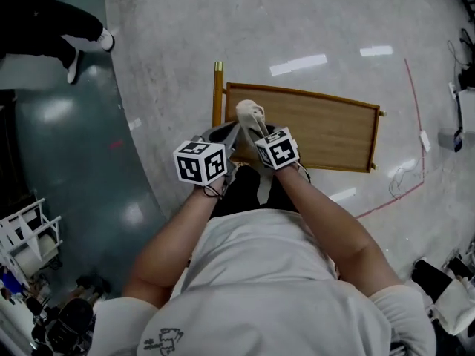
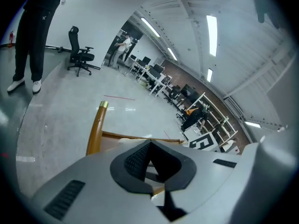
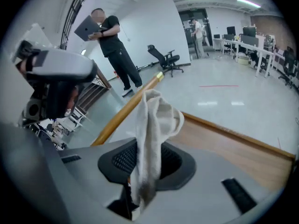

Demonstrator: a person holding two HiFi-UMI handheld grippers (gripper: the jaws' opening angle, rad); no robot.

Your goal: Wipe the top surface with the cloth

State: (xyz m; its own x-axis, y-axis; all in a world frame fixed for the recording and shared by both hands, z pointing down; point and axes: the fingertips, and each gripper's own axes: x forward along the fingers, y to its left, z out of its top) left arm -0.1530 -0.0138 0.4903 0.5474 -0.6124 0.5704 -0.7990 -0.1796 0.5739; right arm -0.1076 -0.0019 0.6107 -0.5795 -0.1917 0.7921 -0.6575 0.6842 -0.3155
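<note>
Cloth (image 3: 152,120) was the thing to manage. It sat pinched in my right tool (image 3: 148,160), whose jaws were clamped on its lower part while the free end flopped over above the near left corner of the desk (image 1: 326,128); I could not tell whether it touched the wood. My left tool (image 2: 149,161) had its jaws brought together on nothing and hung just beside the right one. To wipe well, I judged I should tip the right tool down until a broad fold lay flat on the wood. Then I would draw long overlapping strokes across to the other end, keeping the jaws off the raised rim and clear of the brass-capped post (image 1: 218,67) at the corner. The top was bare honey-coloured wood. Around it lay pale polished floor (image 1: 185,21) with lamp glare and a red line (image 1: 415,102). A person (image 3: 110,36) stood near an office chair (image 3: 166,59).
</note>
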